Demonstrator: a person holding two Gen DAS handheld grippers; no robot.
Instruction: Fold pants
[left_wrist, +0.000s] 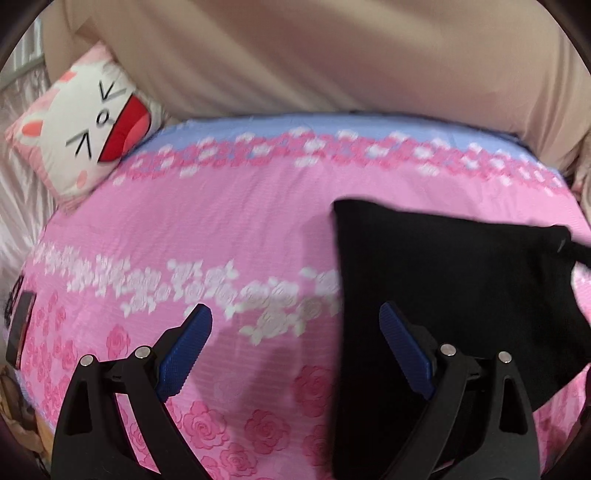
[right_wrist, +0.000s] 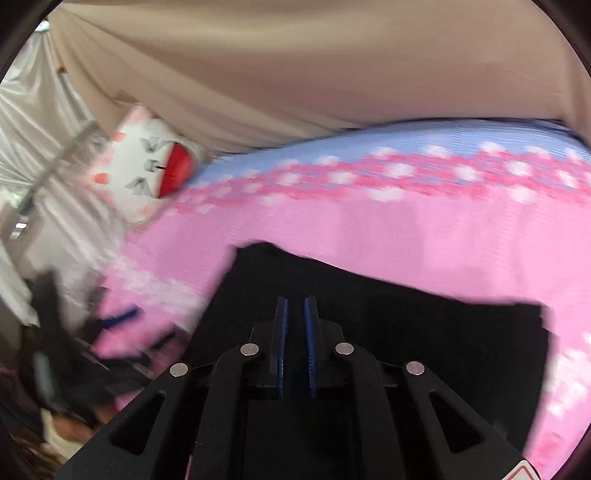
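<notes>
Left wrist view: my left gripper (left_wrist: 295, 332) hangs with its blue ribbed pads wide apart and nothing between them, tilted down toward the pink rose-patterned bedspread (left_wrist: 221, 221), its right finger just over the near left edge of the black fabric pants (left_wrist: 443, 273). The pants lie on the right half of the bed, already in a compact, roughly rectangular bundle with a loose flap trailing off to the far right. From the right wrist view, my right gripper (right_wrist: 295, 314) points down over the middle of the same bundle, its pads drawn nearly together with only a thin slit between them; I see no cloth caught there, so I read it as closed on nothing. The picture is smeared on the left side, where the left gripper shows only as a dark blur with a streak of blue. I judge the pants to be light, soft and limp: they will sag and slide out of shape if lifted from one point, and the dark cloth hides its own creases from me. The best hold looks like the near left corner and the far right corner of the bundle, pinching through all layers at the edge. A white plush cat-face cushion with a red mouth (left_wrist: 92, 125) sits at the far left of the bed, well apart from the pants, under a beige draped cloth (left_wrist: 332, 55).
</notes>
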